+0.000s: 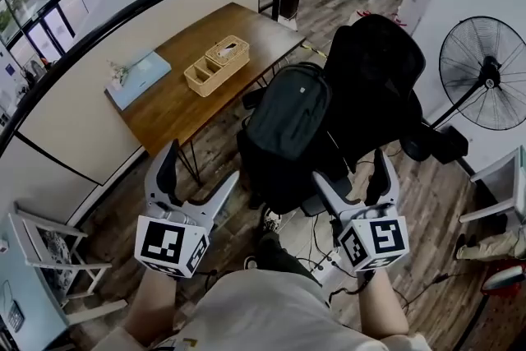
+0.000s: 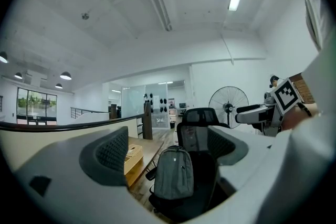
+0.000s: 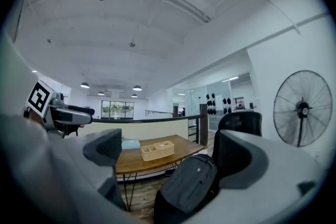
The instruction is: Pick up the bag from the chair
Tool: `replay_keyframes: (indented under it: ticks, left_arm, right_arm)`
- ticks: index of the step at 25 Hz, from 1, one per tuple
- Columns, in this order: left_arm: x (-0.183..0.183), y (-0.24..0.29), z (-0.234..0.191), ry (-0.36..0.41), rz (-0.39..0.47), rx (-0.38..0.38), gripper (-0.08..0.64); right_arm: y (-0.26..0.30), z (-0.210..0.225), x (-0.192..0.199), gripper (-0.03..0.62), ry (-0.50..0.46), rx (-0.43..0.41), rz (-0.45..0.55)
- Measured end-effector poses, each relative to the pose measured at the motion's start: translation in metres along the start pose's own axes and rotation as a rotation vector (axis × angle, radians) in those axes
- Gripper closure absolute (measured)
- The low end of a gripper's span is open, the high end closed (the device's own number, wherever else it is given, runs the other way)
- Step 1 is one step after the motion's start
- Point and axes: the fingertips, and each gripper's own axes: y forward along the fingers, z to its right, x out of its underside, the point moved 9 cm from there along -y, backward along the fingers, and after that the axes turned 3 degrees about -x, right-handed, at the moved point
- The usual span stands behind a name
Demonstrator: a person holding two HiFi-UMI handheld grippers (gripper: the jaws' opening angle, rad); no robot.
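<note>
- Wooden table (image 1: 189, 86) stands to the left of the chair, near enough that a bag swung out on that side could, I judge, knock its edge.
- Black office chair (image 1: 378, 70) faces the person. It looks like the kind that swivels, so a push from either gripper could turn it or shove it away before anything is gripped.
- Dark grey bag (image 1: 288, 115) sits on the chair's seat, upright and leaning back against the backrest. It looks soft. Jaws closing on loose fabric instead of a handle or strap may slip, and the bag could slump forward off the seat. No view shows a top handle clearly, so that choice is a risk. A hidden strap could also catch on an armrest.
- Left gripper (image 1: 201, 164) is held low, well short of the bag. Its jaws are spread wide with nothing between them, and the bag shows far beyond the gap.
- Right gripper (image 1: 349, 167) is level with it, just as wide and empty, and also well apart from the bag.
- Cables (image 1: 319, 236) trail on the floor by the chair's base. Stepping in closer could snag a foot.
</note>
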Motion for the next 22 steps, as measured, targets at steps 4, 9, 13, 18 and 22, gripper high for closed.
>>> replay_keyframes:
  ticks: [4, 9, 13, 18, 22]
  left_arm:
    - [0.006, 0.047, -0.011, 0.003, -0.016, 0.024, 0.109]
    - [0.007, 0.118, -0.018, 0.006, -0.041, 0.059, 0.109]
    - [0.000, 0.180, -0.023, 0.021, -0.051, 0.085, 0.109]
    - [-0.003, 0.247, -0.020, 0.040, -0.070, 0.110, 0.109]
    - [0.001, 0.286, -0.014, 0.050, -0.073, 0.129, 0.109]
  right_arm:
    - [0.037, 0.021, 0.002, 0.014, -0.005, 0.012, -0.006]
    - [0.084, 0.058, 0.002, 0.014, 0.007, 0.028, -0.017]
    - [0.125, 0.094, 0.002, 0.015, 0.035, 0.043, -0.032]
    - [0.166, 0.138, 0.005, 0.017, 0.054, 0.053, -0.043]
    - [0.186, 0.167, 0.008, 0.021, 0.059, 0.061, -0.030]
